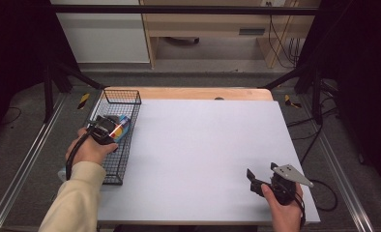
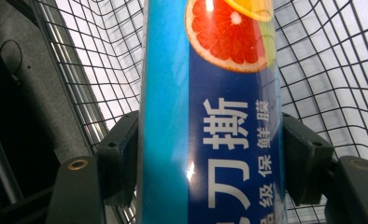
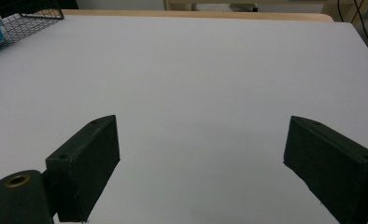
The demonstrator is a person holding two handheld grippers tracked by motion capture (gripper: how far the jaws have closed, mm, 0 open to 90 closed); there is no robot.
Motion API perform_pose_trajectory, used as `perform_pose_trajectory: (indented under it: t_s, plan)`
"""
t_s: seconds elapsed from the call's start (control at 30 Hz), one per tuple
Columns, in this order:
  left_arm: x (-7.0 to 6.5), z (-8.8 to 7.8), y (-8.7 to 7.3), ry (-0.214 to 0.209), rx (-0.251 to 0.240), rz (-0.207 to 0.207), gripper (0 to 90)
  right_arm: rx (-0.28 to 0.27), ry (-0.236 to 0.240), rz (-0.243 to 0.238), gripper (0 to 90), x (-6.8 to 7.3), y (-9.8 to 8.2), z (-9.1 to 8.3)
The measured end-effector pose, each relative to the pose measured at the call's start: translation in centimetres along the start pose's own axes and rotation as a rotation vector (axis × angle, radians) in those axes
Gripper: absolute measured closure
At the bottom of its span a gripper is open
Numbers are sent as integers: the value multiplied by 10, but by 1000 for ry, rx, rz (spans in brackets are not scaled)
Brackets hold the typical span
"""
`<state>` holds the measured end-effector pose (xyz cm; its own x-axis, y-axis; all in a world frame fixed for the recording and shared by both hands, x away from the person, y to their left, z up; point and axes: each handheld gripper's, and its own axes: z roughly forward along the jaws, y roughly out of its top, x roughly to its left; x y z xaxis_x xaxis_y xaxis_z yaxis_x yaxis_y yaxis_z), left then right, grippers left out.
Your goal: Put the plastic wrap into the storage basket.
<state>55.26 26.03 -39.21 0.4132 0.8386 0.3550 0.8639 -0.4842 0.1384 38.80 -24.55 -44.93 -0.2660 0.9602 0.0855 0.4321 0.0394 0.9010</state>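
Reaching into the black wire basket [image 1: 112, 159] at the counter's [image 1: 203, 154] left edge, the left claw [image 1: 112, 129] is clamped on a blue cling-film box [image 2: 210, 121] printed with a grapefruit slice, one jaw pressed to each side. Its box lies inside the basket. Near the counter's front right corner, the right claw [image 1: 262, 176] hovers over the bare white surface, jaws spread wide apart, gripping nothing.

The cling-film box [image 2: 210, 116] is blue, paler cyan down one side, with white Chinese lettering and a pink-red grapefruit slice; the wire basket [image 1: 112, 145] is black mesh; the table sheet [image 1: 203, 154] is plain pale grey-white; the sleeve [image 1: 75, 200] is cream.
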Motion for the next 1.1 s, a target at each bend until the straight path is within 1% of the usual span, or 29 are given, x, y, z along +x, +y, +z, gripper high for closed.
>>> perform_pose_trajectory:
  t_s: [0.03,0.07,0.17,0.27,0.33,0.4,0.43,0.5,0.53,0.57,0.6,0.63,0.67,0.73,0.77,0.8,0.87,0.9,1.03,1.1]
  plan:
    - [0,0,0,-3,9,2,321,1,0,-1,109,0,0,0]
    - [0,1,1,4,14,8,321,0,0,-2,109,0,0,0]
    - [-3,2,2,24,17,14,321,1,1,-6,109,0,0,0]
    - [-4,2,2,31,18,18,319,-1,2,-5,109,0,0,0]
    - [-4,1,2,33,15,18,318,2,-2,-5,109,-1,0,0]
    - [-6,-1,0,53,-12,21,304,4,-3,-4,108,-1,-1,0]
    - [-6,-4,-2,56,-40,18,278,3,-1,-3,108,-2,-1,0]
    - [-5,-9,-4,41,-86,0,230,2,-3,-2,108,-3,-1,0]
    - [-5,-11,-5,47,-97,-2,201,5,-1,0,108,-3,-1,0]
    - [-5,-14,-8,61,-124,-7,186,5,0,0,108,-3,-1,1]
    - [-7,-16,-9,55,-145,-9,180,4,2,2,108,-3,-2,1]
    - [-9,-19,-12,39,-179,-1,173,2,6,3,107,-2,-2,1]
    - [-11,-22,-15,27,-211,-2,163,4,10,-7,107,-1,-1,1]
    - [-14,-29,-20,37,-268,11,139,6,10,-12,103,1,0,2]
    - [-16,-32,-22,36,-296,4,130,8,13,-22,99,2,0,2]
    - [-18,-35,-23,28,-329,0,120,7,8,-28,99,3,1,1]
    - [-24,-40,-26,12,-372,8,95,9,4,-30,97,4,0,2]
    - [-27,-44,-27,4,-402,12,86,10,1,-30,97,3,0,2]
    - [-44,-57,-32,-63,-510,36,71,1,-14,-36,96,2,1,-1]
    - [-53,-64,-35,-96,-548,66,68,1,-22,-36,96,1,0,-2]
